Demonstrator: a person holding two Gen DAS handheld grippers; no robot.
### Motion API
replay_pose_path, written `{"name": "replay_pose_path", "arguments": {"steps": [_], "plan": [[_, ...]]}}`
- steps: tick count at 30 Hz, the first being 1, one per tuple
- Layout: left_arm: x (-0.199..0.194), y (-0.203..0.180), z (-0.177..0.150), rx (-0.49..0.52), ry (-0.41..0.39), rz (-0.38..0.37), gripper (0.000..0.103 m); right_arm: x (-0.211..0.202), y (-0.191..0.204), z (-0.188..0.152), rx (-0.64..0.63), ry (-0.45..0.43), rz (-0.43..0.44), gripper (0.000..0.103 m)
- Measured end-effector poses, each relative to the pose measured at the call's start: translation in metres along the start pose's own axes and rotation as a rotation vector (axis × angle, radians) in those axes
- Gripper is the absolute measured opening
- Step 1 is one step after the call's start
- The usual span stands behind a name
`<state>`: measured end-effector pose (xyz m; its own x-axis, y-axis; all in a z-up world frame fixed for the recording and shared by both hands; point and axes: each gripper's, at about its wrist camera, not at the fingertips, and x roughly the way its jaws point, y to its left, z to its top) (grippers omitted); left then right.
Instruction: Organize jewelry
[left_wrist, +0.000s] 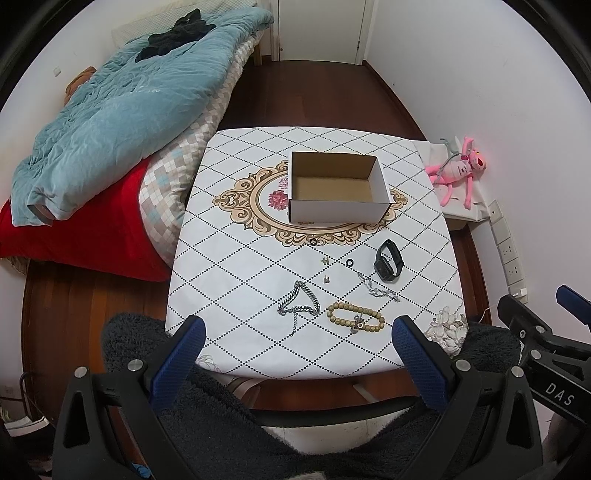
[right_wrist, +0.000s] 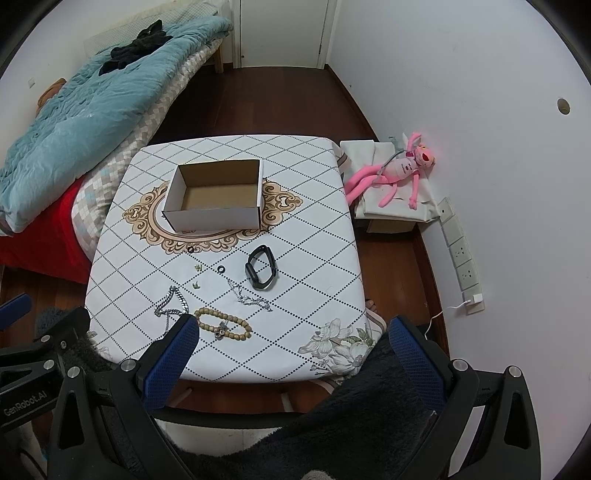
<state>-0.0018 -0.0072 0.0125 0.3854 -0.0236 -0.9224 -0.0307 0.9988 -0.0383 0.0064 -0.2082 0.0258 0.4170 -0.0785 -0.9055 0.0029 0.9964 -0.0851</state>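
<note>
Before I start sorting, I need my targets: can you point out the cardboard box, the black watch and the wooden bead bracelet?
cardboard box (left_wrist: 338, 212): left wrist view, on its white front wall.
black watch (left_wrist: 384, 268): left wrist view, on the watch face.
wooden bead bracelet (right_wrist: 210, 313): right wrist view, on the beads of its far strand.

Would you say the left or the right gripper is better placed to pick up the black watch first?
Right, probably. The black watch lies on the table's right side, nearer the right gripper; the left gripper faces the chain and bead bracelet. Both are open and empty.
</note>
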Motion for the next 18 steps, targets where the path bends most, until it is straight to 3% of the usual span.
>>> {"name": "replay_pose_path", "arguments": {"steps": [18], "plan": [[0.0015,-0.0014,0.0077,0.007,-0.004,-0.003,0.103,-0.0027,-0.0032,0.0056,0.015,-0.009,0.008,0.103]]}}
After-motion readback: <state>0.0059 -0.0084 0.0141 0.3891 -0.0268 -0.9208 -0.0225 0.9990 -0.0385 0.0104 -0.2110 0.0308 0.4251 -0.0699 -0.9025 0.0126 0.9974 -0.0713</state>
